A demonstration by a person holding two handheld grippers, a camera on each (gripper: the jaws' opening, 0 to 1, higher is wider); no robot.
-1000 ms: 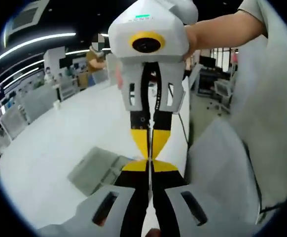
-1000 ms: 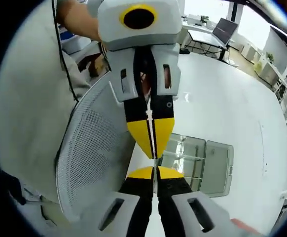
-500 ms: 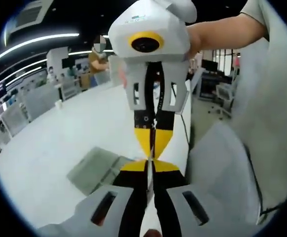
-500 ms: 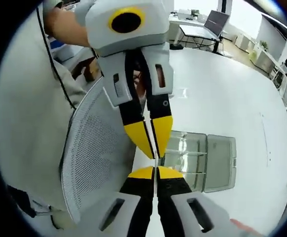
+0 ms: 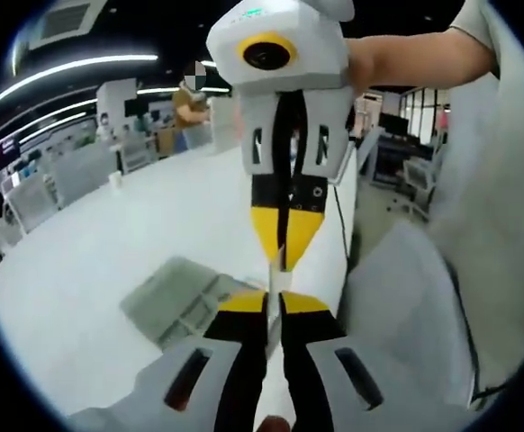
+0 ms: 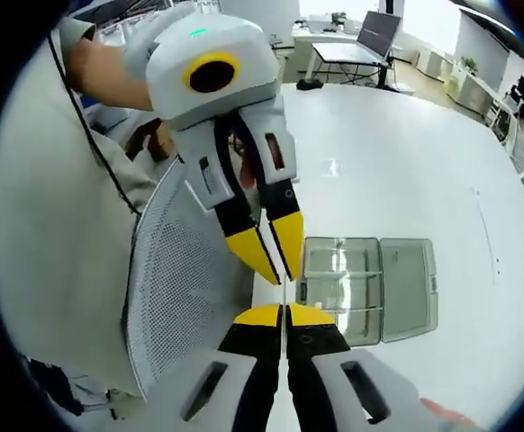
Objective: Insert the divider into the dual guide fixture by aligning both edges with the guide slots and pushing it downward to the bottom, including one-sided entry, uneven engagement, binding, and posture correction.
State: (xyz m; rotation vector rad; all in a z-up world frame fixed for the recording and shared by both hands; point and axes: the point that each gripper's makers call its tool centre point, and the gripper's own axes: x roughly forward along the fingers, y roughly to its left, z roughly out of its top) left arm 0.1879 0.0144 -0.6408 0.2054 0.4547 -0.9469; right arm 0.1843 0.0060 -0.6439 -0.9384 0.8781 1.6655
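A white table (image 6: 397, 153) carries a clear guide fixture (image 6: 365, 288).

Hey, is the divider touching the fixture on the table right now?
Apart. In the right gripper view the divider is held edge-on between both claws, in the air, with bare table showing between it and the fixture.

grippers (image 5: 274, 301): white, black, yellow tips | fixture (image 6: 367, 288): seemingly clear grey-green | table (image 6: 397, 180): white | chair (image 6: 176, 297): white mesh
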